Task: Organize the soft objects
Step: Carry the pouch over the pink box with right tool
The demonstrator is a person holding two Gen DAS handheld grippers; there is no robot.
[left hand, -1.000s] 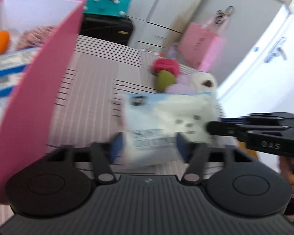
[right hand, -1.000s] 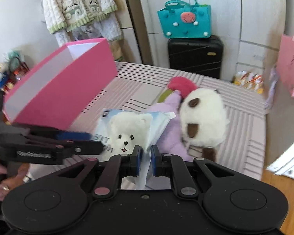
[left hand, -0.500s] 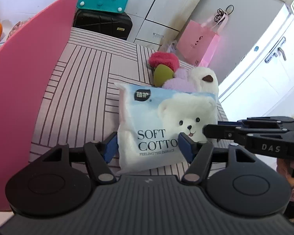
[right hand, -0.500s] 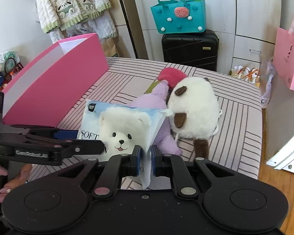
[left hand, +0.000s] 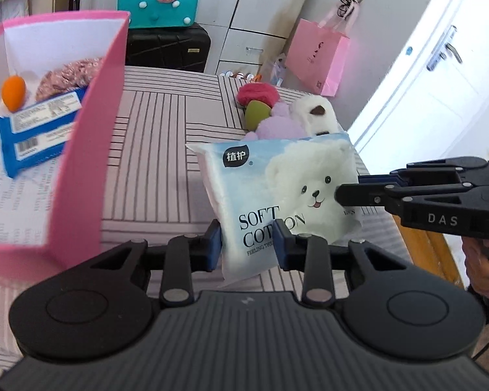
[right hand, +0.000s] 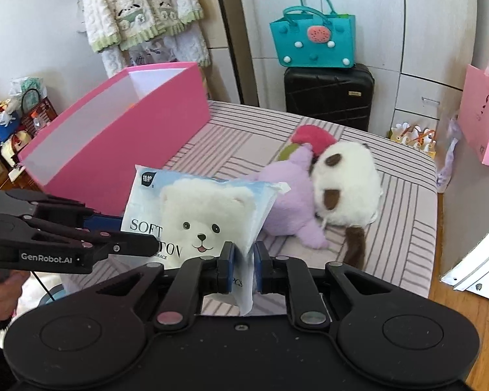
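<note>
While both grippers hold the cotton pack (left hand: 277, 195) in the air, the task looks roughly half done. Left gripper (left hand: 247, 244) has its fingers squeezing the pack's lower left corner, over the "SOFT COTTON" print; right gripper (right hand: 243, 262) is pinched tight on the pack's right-hand edge seam, fingers nearly together with only the thin plastic between them. Pack hangs above the striped bed (left hand: 153, 169), just beside the pink box (left hand: 81, 176) and not yet over its opening. Already inside the box: a blue wipes packet (left hand: 39, 130), an orange sponge (left hand: 13, 93) and a pinkish speckled fabric item (left hand: 65, 75), so three items look sorted. Not yet sorted, lying on the bed in a cluster well apart from the box: white plush with brown patches (right hand: 345, 185), purple plush (right hand: 290, 195) touching it, a red fuzzy item (right hand: 309, 137) and a green sponge (left hand: 257, 114) behind them. Judgement: current step is carrying the pack to the box; left after that are the four loose items, the plush pair being the bulkiest. Box has free room near its front, as far as the left wrist view shows. Thin seam grip on the right side could slip if the left lets go first.
</note>
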